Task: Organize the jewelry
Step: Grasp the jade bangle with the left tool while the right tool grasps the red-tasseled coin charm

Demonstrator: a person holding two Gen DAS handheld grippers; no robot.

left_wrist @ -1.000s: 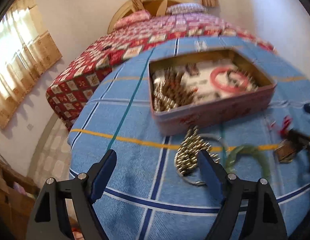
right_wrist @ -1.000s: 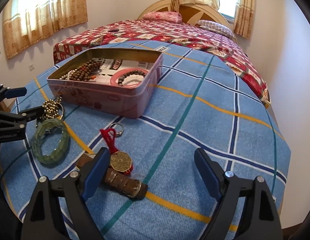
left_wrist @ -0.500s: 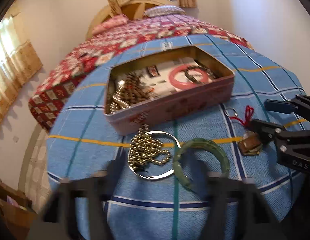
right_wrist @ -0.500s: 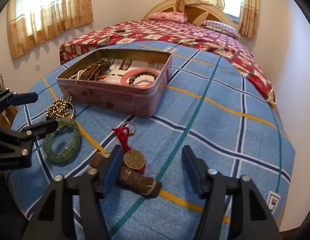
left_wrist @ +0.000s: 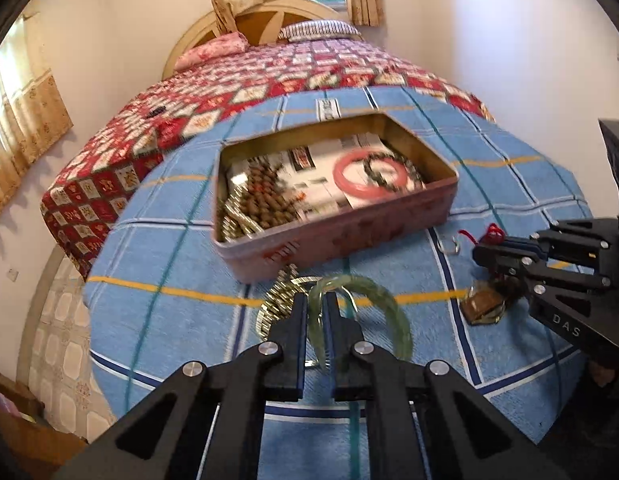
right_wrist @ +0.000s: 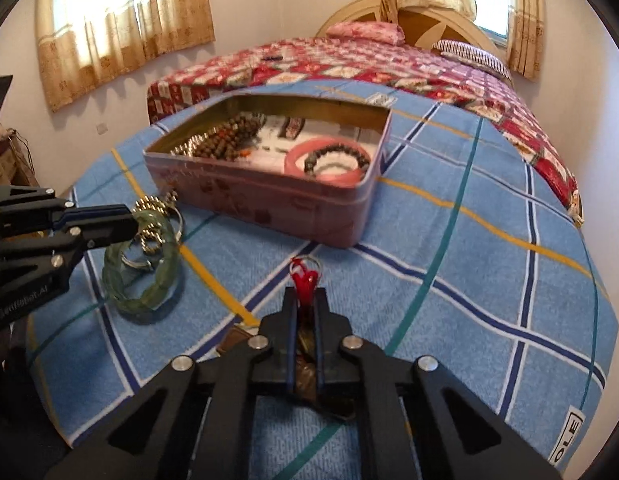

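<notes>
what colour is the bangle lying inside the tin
Pink, a plain ring around a dark beaded bracelet; the right wrist view shows it best.

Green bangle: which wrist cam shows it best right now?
Right wrist view. There the green bangle shows as a nearly whole ring on the blue cloth, with the left gripper closed on its far edge. In the left wrist view, the green bangle is partly hidden by that gripper's own fingers and motion-blurred.

Left gripper (left_wrist: 317,308) angled down, jaws just closed on the green bangle (left_wrist: 383,300); right gripper (right_wrist: 304,300) likewise, pinching the red-tasselled charm (right_wrist: 305,280).
</notes>
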